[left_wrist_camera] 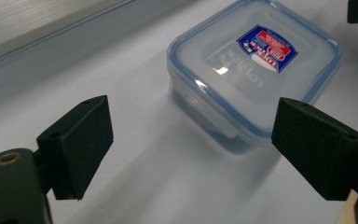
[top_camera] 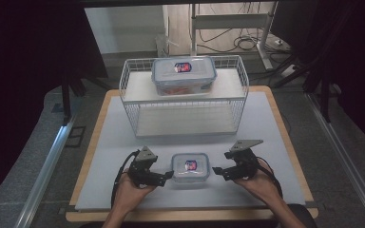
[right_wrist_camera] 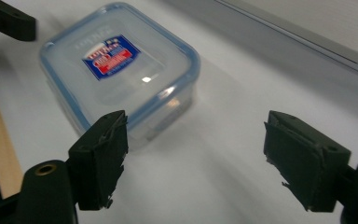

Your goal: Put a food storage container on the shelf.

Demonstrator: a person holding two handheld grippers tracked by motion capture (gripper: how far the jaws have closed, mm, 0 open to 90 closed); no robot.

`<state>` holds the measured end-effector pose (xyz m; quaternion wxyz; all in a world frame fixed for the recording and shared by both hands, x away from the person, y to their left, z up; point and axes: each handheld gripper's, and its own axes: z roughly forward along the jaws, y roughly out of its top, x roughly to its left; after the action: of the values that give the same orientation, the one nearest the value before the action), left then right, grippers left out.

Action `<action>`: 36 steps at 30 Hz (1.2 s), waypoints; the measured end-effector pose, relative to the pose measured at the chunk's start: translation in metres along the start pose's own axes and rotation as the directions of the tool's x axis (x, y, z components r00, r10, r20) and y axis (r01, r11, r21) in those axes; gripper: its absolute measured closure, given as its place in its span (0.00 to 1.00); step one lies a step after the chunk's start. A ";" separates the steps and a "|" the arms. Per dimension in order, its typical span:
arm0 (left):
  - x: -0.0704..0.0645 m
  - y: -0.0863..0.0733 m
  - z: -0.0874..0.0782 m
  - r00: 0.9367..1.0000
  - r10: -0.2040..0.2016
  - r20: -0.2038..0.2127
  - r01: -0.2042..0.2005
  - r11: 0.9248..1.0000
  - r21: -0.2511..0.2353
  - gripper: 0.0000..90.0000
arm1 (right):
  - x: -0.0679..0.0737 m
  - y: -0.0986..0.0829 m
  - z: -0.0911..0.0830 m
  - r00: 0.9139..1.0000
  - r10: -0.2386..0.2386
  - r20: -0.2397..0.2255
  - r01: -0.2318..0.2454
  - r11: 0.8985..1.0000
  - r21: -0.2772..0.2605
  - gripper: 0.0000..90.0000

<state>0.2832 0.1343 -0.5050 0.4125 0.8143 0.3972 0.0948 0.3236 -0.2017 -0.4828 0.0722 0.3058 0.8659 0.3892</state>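
Small container [top_camera: 190, 168] sits between the left hand-held gripper [top_camera: 168, 175] at 9 o'clock and the right hand-held gripper [top_camera: 217, 169] at 3 o'clock (both released, neither touching it).

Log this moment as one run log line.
left gripper: open, beside small container | right gripper: open, opposite side | container: on table, lid on, ungripped | large container: on wire rack

High view was dim, corners black; gripper views soft, glare spot on small container lid [left_wrist_camera: 221, 70].

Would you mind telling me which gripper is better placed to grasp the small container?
Left, slightly: the left gripper is open, almost touching the small container; the right gripper is open, slightly farther off.
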 end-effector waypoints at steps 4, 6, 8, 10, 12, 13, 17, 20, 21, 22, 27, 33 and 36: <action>0.001 0.003 0.007 0.999 -0.011 0.032 0.010 1.000 0.023 0.16 | 0.003 0.004 0.004 1.000 -0.004 -0.015 0.004 1.000 0.007 0.28; 0.001 0.004 0.010 0.999 -0.008 0.042 0.006 0.999 0.036 0.17 | 0.004 0.005 0.007 1.000 -0.004 -0.027 0.004 1.000 0.016 0.30; 0.001 0.005 0.013 0.998 -0.019 0.062 0.017 0.999 0.037 0.18 | 0.004 0.005 0.010 0.999 0.005 -0.041 -0.004 1.000 0.028 0.30; 0.003 0.007 0.017 0.996 -0.033 0.087 0.030 0.999 0.039 0.19 | 0.003 0.005 0.012 0.998 0.014 -0.055 -0.012 0.999 0.031 0.31; 0.005 0.009 0.021 0.991 -0.058 0.118 0.053 0.998 0.041 0.21 | 0.003 0.007 0.017 0.996 0.038 -0.085 -0.035 0.999 0.035 0.31; 0.005 0.010 0.023 0.989 -0.067 0.130 0.062 0.997 0.042 0.22 | 0.003 0.008 0.019 0.995 0.043 -0.093 -0.039 0.999 0.037 0.31; 0.007 0.009 0.028 0.976 -0.104 0.193 0.095 0.994 0.054 0.23 | 0.004 0.010 0.028 0.990 0.056 -0.129 -0.049 0.997 0.058 0.31; 0.007 0.008 0.030 0.967 -0.117 0.226 0.105 0.992 0.066 0.24 | 0.002 0.011 0.036 0.975 0.116 -0.191 -0.102 0.991 0.082 0.30; 0.007 0.008 0.032 0.962 -0.132 0.238 0.120 0.991 0.065 0.24 | 0.000 0.012 0.041 0.962 0.152 -0.226 -0.131 0.986 0.104 0.29; 0.008 0.008 0.032 0.960 -0.135 0.244 0.120 0.990 0.072 0.24 | 0.000 0.012 0.041 0.962 0.152 -0.226 -0.131 0.986 0.104 0.29; 0.013 0.005 0.036 0.939 -0.193 0.283 0.175 0.981 0.087 0.23 | -0.002 0.013 0.046 0.945 0.208 -0.251 -0.180 0.975 0.131 0.29; 0.012 0.004 0.034 0.936 -0.203 0.288 0.179 0.978 0.107 0.24 | -0.004 0.008 0.042 0.928 0.251 -0.274 -0.219 0.965 0.144 0.38; 0.012 0.003 0.027 0.938 -0.202 0.283 0.182 0.979 0.095 0.34 | -0.005 0.007 0.038 0.926 0.258 -0.277 -0.229 0.964 0.134 0.44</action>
<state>0.3060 0.1253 -0.5219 0.4463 0.7901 0.4126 -0.0800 0.3446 -0.1771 -0.5044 -0.1205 0.3535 0.8405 0.3925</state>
